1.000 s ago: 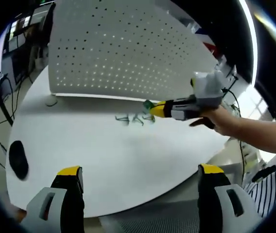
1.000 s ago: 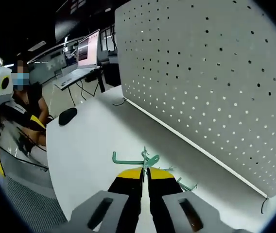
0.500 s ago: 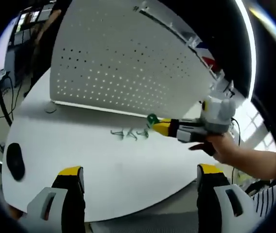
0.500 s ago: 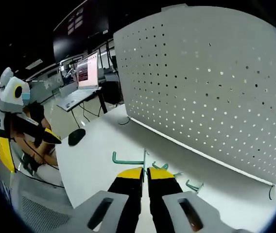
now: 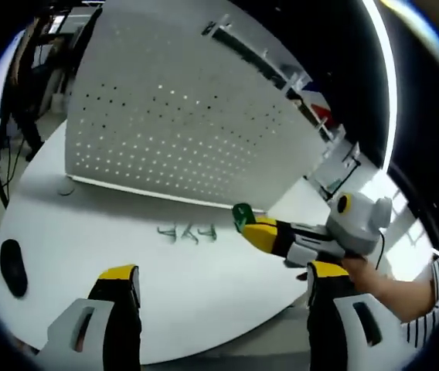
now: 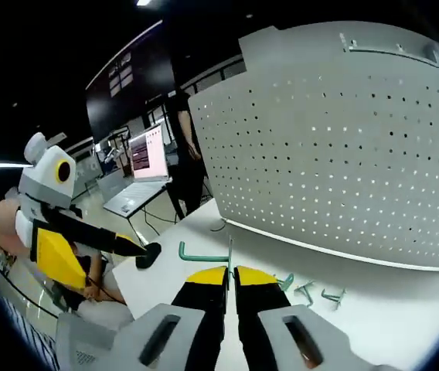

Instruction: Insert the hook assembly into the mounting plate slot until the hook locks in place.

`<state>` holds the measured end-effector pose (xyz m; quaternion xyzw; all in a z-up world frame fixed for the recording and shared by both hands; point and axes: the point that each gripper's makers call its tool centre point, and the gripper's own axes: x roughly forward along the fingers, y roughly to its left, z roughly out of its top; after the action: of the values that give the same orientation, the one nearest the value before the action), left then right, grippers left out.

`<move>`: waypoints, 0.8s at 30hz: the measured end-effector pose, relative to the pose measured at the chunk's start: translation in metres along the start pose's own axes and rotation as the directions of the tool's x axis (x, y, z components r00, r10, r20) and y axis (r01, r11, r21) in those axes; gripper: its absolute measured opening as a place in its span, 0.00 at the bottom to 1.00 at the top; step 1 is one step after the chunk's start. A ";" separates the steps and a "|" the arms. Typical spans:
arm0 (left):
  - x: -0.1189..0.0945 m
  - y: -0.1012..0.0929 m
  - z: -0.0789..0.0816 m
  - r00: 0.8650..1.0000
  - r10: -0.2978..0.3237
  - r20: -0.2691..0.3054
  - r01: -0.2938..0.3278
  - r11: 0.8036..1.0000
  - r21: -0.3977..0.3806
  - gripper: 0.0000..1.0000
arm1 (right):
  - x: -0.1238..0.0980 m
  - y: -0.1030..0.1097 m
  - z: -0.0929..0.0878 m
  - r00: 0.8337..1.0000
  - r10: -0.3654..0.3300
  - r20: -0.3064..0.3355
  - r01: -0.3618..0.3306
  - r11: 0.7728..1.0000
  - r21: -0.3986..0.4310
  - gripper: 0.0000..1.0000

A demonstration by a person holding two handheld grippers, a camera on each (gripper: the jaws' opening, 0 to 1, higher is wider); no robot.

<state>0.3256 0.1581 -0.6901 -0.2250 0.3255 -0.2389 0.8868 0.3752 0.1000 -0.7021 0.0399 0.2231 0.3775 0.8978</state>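
Note:
My right gripper is shut on a green hook, whose arm sticks out to the left above the yellow tips. In the left gripper view the same right gripper hangs above the white table, the green hook at its tip, short of the white perforated mounting plate. The plate stands upright at the back of the table. My left gripper is open, with nothing between its fingers; it also shows at the left of the right gripper view.
Several loose green hooks lie on the table in front of the plate, also seen as hooks near its base. A black mouse rests at the table's left edge. A person stands behind by a lit screen.
My right gripper has lifted the green hook off the table, away from the loose hooks, and drawn back from the plate. Both views have tilted; the left gripper stays open.

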 end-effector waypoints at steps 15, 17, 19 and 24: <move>-0.001 -0.028 0.019 0.990 -0.123 0.064 0.126 0.991 -0.050 0.60 | -0.018 0.033 0.014 0.994 0.030 0.102 -0.040 0.995 0.090 0.00; -0.001 -0.030 0.021 0.989 -0.132 0.072 0.137 0.989 -0.059 0.56 | -0.020 0.036 0.017 0.993 0.033 0.111 -0.043 0.995 0.091 0.00; -0.002 -0.031 0.024 0.986 -0.142 0.089 0.148 0.986 -0.072 0.51 | -0.021 0.039 0.020 0.992 0.038 0.121 -0.049 0.995 0.090 0.00; -0.005 -0.033 0.033 0.980 -0.154 0.128 0.167 0.981 -0.096 0.43 | -0.021 0.046 0.026 0.989 0.050 0.136 -0.063 0.993 0.096 0.00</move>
<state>0.3357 0.1427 -0.6470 -0.3112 0.2645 -0.2782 0.8694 0.3435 0.1207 -0.6605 0.1162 0.1797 0.3877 0.8966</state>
